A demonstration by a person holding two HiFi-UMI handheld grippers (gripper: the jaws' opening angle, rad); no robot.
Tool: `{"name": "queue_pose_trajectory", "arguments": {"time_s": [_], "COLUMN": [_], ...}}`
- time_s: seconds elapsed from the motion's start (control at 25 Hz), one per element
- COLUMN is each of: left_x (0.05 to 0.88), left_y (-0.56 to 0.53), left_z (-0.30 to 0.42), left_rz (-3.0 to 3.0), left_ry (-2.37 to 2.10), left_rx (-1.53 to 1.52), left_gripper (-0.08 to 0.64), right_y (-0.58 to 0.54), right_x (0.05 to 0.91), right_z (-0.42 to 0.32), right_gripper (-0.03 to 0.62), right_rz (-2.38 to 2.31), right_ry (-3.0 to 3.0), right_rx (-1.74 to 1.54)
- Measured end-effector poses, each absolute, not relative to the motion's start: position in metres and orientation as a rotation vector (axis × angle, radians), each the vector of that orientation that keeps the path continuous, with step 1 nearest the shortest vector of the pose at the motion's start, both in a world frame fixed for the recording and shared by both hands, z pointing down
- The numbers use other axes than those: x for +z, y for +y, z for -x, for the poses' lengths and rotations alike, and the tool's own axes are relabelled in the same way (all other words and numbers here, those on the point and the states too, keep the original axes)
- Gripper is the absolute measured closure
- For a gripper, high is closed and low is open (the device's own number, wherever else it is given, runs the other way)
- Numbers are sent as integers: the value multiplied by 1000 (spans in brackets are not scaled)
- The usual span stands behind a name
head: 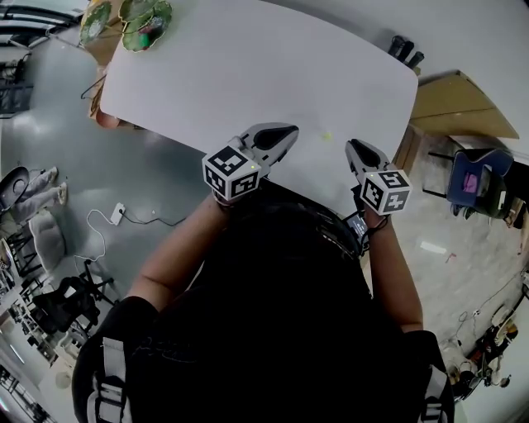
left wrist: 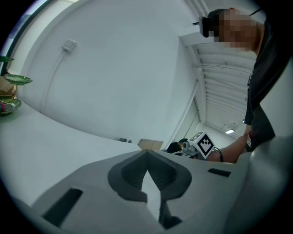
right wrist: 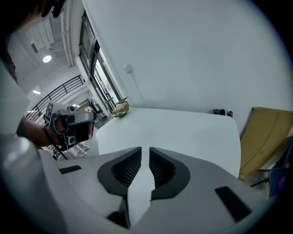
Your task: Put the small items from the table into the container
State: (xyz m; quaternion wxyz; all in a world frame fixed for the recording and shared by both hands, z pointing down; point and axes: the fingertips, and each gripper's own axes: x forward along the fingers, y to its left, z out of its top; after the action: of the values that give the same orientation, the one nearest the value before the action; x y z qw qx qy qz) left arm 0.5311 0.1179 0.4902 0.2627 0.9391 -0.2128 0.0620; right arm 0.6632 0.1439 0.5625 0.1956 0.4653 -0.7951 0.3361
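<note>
A tiny yellow-green item [head: 326, 136] lies on the white table [head: 248, 74] near its front edge, between my two grippers. My left gripper [head: 285, 135] hovers just left of it, jaws shut and empty, tips meeting in the left gripper view [left wrist: 147, 153]. My right gripper [head: 353, 148] is just right of the item. Its jaws stand a narrow crack apart in the right gripper view [right wrist: 145, 151], with nothing between them. Green glass bowls [head: 147, 21] sit at the table's far left corner, one [left wrist: 8, 106] holding small coloured things.
Dark small objects [head: 405, 48] stand at the table's far right corner. A brown board [head: 459, 103] leans beyond the right edge, with a blue chair [head: 475, 178] beside it. Cables and a chair [head: 45, 235] are on the floor at left.
</note>
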Motion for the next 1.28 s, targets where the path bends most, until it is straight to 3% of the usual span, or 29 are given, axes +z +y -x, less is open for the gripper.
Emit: {"name": "queue_pose_trajectory", "arguments": {"time_s": [0.12,0.4,1.28], "left_x": [498,508,537], "left_y": [113,99,55], "left_z": [-530,-533,-496], "left_rz": [-2522,-2496,-2417], "left_ry": [-566,-523,-516], "left_rx": [181,194,203], "left_gripper": [557,556,557], "right_y": [144,140,124], "right_x": [586,643,734], "right_z": [-661,-654,-637], "right_gripper": [488,445,443], "right_rz": [-1284,-1230,-1127], "right_ry": [-2174,-2052,-1849], "right_rx": [974,962,952]}}
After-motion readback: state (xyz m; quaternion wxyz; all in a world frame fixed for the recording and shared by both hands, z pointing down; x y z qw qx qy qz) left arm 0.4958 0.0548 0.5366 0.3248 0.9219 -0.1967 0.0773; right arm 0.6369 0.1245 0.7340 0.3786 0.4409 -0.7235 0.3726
